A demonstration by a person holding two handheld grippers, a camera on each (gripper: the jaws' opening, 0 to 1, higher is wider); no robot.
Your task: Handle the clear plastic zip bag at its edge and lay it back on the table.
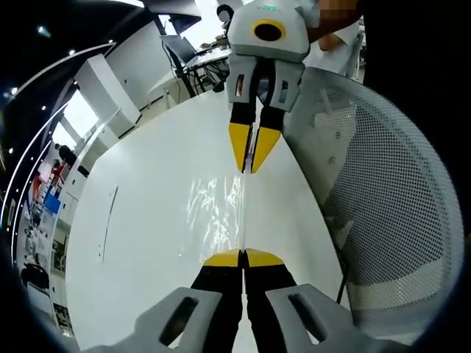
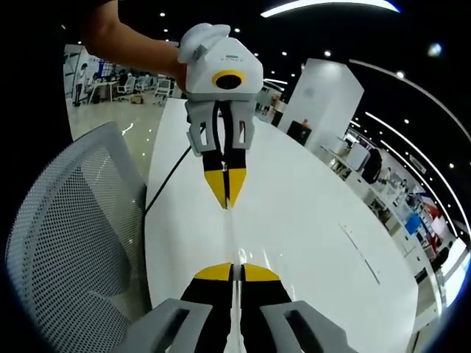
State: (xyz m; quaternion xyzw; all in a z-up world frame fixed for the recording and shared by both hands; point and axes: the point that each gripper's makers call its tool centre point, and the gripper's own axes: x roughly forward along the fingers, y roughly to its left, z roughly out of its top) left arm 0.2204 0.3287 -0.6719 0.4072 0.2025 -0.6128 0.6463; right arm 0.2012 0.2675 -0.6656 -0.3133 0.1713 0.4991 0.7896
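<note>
Left gripper [image 1: 243, 257] clamped on the near edge of the clear plastic zip bag [image 1: 221, 213]; right gripper [image 1: 250, 160] pinching the far edge.

Bag stretched taut between the two sets of yellow-tipped jaws, held edge-up over the white table [image 1: 147, 243], glinting just left of the line between them. Seen from the right gripper view, right gripper [image 2: 235, 273] likewise closed on the bag's thin edge [image 2: 233, 235], with the left gripper [image 2: 227, 193] facing it, held by a hand [image 2: 176, 68]. Beside the jaws, a white mesh chair [image 1: 383, 213] near the table's rim.
</note>
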